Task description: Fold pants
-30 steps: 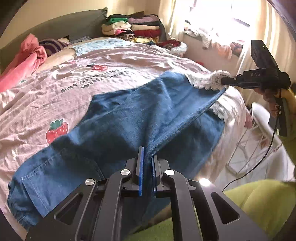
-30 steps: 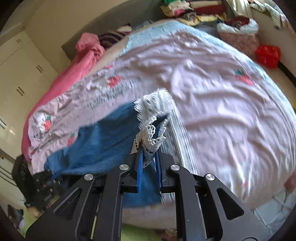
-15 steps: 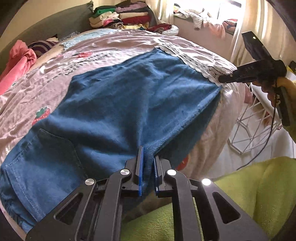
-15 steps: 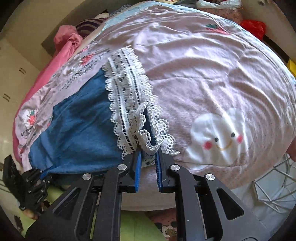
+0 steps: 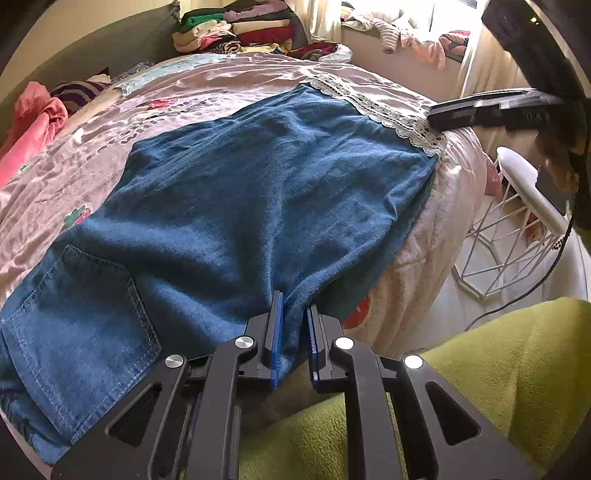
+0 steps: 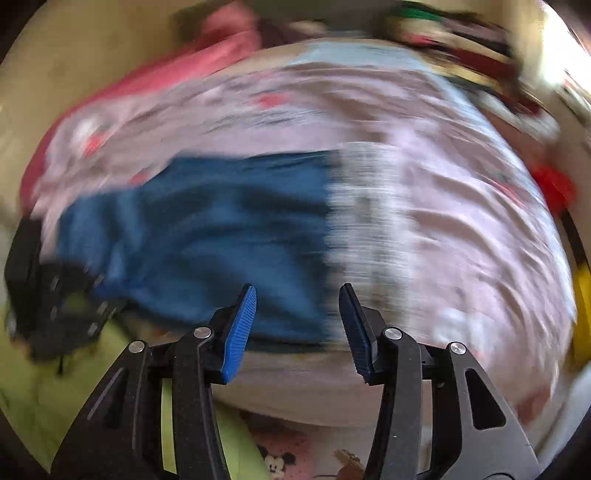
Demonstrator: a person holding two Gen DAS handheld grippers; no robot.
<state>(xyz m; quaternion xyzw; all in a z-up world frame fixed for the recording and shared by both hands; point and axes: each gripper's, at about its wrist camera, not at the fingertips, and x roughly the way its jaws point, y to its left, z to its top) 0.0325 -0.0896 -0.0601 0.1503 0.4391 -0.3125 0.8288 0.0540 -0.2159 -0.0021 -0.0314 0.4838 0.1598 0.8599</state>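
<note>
Blue denim pants [image 5: 258, 184] with a white lace hem [image 5: 380, 110] lie spread across the pink bedspread [image 5: 192, 96]. My left gripper [image 5: 293, 321] is shut on the near edge of the pants, a fold of denim pinched between its blue pads. In the blurred right wrist view the pants [image 6: 207, 229] and lace hem [image 6: 362, 206] lie flat on the bed. My right gripper [image 6: 297, 306] has its jaws opening, with nothing between them. It shows at the far right of the left wrist view as a dark shape [image 5: 480, 109] beside the hem.
Folded clothes [image 5: 236, 29] are stacked at the bed's far end, and a pink garment [image 5: 33, 129] lies at the left. A white wire basket [image 5: 517, 229] stands on the floor right of the bed. A yellow-green sleeve [image 5: 498, 387] is at the lower right.
The raised pant leg has been laid flat on the bed. My right gripper let go of the lace hem, opened and swung away. My left gripper kept its grip and sank slightly.
</note>
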